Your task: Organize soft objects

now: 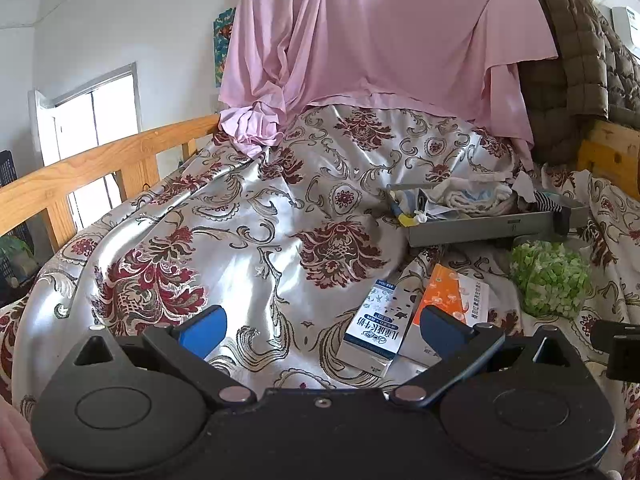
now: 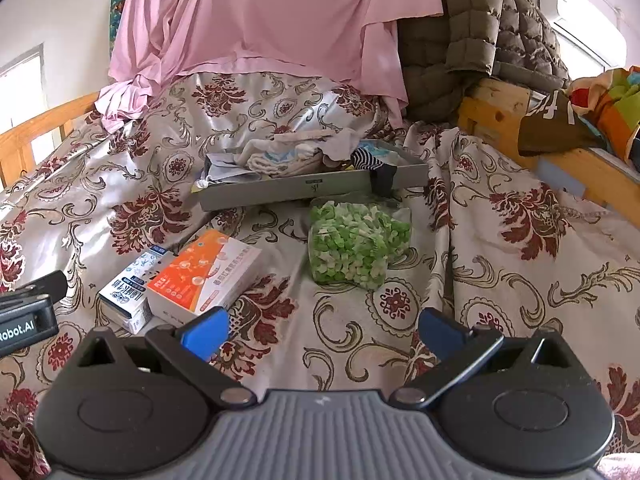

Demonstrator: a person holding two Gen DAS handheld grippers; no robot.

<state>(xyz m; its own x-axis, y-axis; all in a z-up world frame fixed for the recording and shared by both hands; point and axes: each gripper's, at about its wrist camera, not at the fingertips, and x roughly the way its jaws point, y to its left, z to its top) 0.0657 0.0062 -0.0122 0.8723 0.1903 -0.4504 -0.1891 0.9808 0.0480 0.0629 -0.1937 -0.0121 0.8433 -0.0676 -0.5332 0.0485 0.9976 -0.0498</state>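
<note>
A grey tray (image 2: 304,194) lies on the floral bedspread (image 2: 500,280), holding folded white cloths (image 2: 280,158) and a striped sock (image 2: 370,160); it also shows in the left wrist view (image 1: 480,228). A clear bag of green pieces (image 2: 356,240) lies just in front of the tray, and shows in the left wrist view (image 1: 550,278). My left gripper (image 1: 322,326) is open and empty above the bedspread (image 1: 240,240), left of the boxes. My right gripper (image 2: 322,328) is open and empty, hovering in front of the bag.
A blue-white carton (image 2: 130,284) and an orange-white box (image 2: 204,272) lie side by side left of the bag. A pink sheet (image 2: 260,20) hangs at the back, a brown quilted jacket (image 2: 472,40) beside it. Wooden bed rails stand left (image 1: 100,168) and right (image 2: 520,128).
</note>
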